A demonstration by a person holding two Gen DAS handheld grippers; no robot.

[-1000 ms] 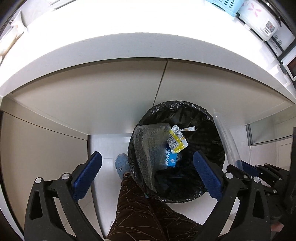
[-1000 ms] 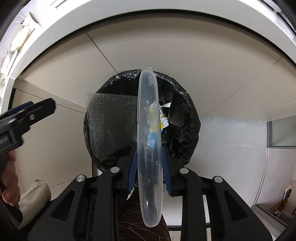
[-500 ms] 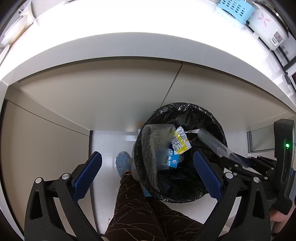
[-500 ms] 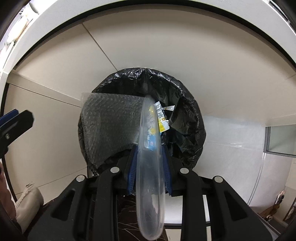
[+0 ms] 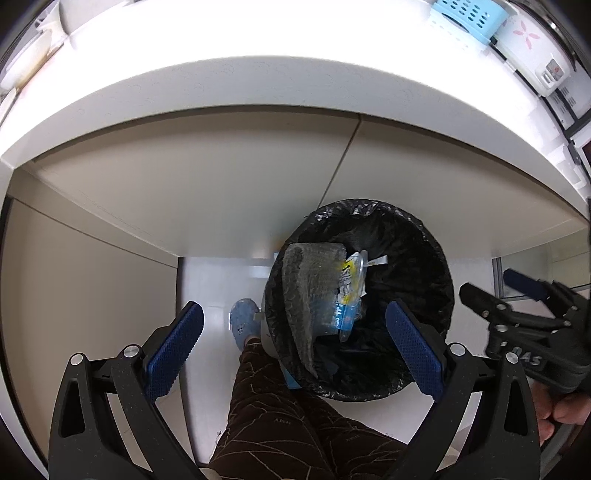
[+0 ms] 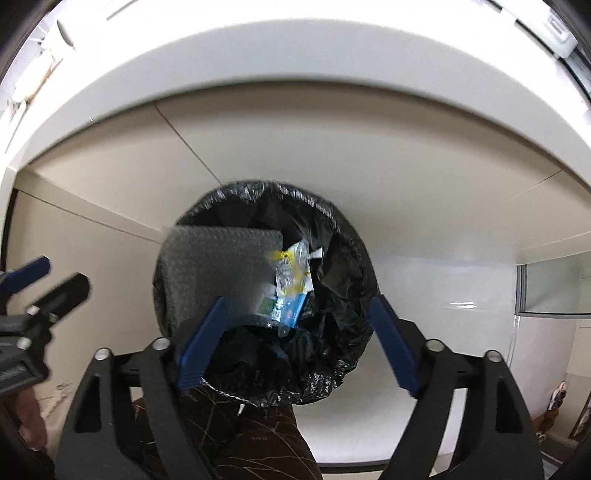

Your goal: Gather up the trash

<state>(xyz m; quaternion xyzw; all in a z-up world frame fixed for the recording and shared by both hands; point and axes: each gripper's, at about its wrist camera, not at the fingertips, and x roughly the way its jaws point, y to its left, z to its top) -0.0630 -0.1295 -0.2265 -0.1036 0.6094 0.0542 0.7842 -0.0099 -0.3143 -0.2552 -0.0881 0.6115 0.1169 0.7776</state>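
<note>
A round bin with a black liner [image 5: 436, 258] [image 6: 354, 258] stands on the floor under both grippers. In it lie a sheet of bubble wrap [image 5: 306, 280] [image 6: 218, 266], a yellow and blue wrapper [image 5: 349, 284] [image 6: 291, 277] and a clear plastic lid [image 5: 347, 328] [image 6: 286, 328] resting across the wrapper. My right gripper [image 6: 299, 301] [image 5: 487, 284] hovers above the bin; its jaws are opening and hold nothing. My left gripper [image 5: 295, 310] [image 6: 62, 275] is open above the bin's near-left side, empty.
A white counter edge [image 5: 258, 92] curves above the bin, with beige cabinet doors [image 5: 221, 192] behind it. A blue basket [image 5: 469, 14] and a white rice cooker [image 5: 532, 48] sit on the counter. The person's brown trouser leg [image 5: 295, 424] and blue slipper [image 5: 243, 321] are beside the bin.
The right gripper's jaws went from shut on the clear plastic lid to wide apart. The lid dropped into the bin. The right gripper drew back to the right in the left wrist view.
</note>
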